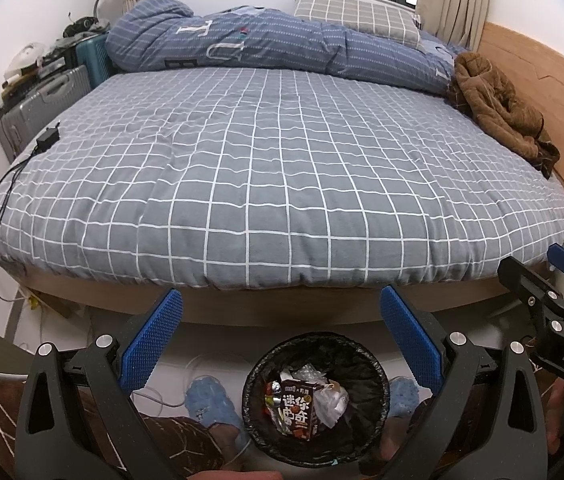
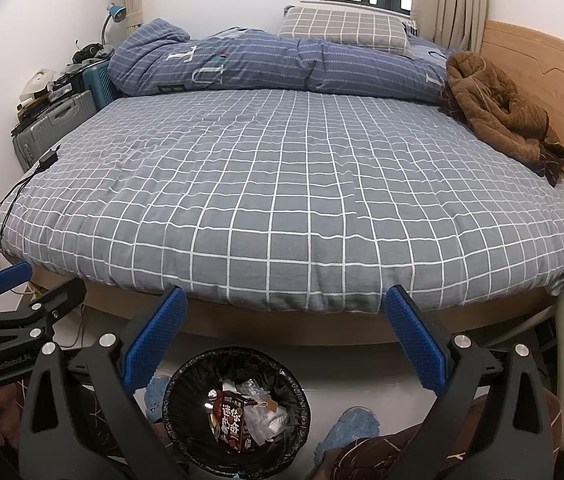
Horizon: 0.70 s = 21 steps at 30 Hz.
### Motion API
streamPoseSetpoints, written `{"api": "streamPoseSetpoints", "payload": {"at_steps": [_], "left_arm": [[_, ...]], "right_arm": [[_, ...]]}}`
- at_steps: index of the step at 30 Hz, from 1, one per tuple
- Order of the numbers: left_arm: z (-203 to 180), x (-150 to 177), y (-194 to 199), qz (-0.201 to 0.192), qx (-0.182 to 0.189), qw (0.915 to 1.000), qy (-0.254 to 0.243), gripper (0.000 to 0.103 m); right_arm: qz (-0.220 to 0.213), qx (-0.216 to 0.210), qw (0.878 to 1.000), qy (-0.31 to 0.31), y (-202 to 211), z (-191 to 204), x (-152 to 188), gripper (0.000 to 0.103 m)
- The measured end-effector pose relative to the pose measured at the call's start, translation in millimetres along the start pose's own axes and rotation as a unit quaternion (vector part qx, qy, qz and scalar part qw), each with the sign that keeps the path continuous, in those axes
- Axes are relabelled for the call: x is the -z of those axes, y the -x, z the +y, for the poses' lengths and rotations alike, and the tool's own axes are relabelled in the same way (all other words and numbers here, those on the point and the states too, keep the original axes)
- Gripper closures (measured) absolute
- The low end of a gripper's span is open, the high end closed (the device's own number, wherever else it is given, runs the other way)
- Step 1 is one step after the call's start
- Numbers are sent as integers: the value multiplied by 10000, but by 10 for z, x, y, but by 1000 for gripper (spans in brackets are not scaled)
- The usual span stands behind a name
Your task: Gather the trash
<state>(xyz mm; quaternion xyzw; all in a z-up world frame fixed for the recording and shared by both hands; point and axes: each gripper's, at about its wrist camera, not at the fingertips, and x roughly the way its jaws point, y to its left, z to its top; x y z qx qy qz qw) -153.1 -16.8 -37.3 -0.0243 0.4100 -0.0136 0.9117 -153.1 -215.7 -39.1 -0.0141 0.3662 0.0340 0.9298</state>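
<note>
Bin (image 1: 374, 376) on floor by bed (image 1: 274, 184), round, black-lined; brown carton (image 1: 296, 414) and crumpled wrappers inside, partly overlapping. I read left gripper (image 1: 281, 336) and right gripper (image 2: 285, 334) spread apart, empty, ribbed blue pads (image 1: 152, 344).

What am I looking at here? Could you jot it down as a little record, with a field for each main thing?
Place: bedroom, seen from the foot of a bed with a grey checked cover
Left hand-held gripper: open, empty, above the bin
Right hand-held gripper: open, empty
Trash bin: on the floor, black liner, holds a brown snack box and crumpled wrappers
On the bed: blue quilt, pillow, brown garment, black charger
Loose trash on the bed: none visible
Person: blue slippers beside the bin
</note>
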Motion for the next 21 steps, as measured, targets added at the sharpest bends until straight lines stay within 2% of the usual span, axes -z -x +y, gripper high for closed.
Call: {"api": "streamPoseSetpoints", "payload": {"at_steps": [4,13,17,21], "left_arm": [[12,-9,22,-42,131,9999,49,6],[-6,-3,49,-104,40,9999,-16,6],[18,-19,48,-60,136,9998,91,6],[34,-24,44,-63,15,10000,74,6]], "right_arm": [[-6,-1,10000,19,0,3,-1,8],[-14,-20,10000,42,10,12,-3,8],[-16,-39,10000,41,16,21,-4,8],[-23,-54,10000,49,17,29,-16,8]]}}
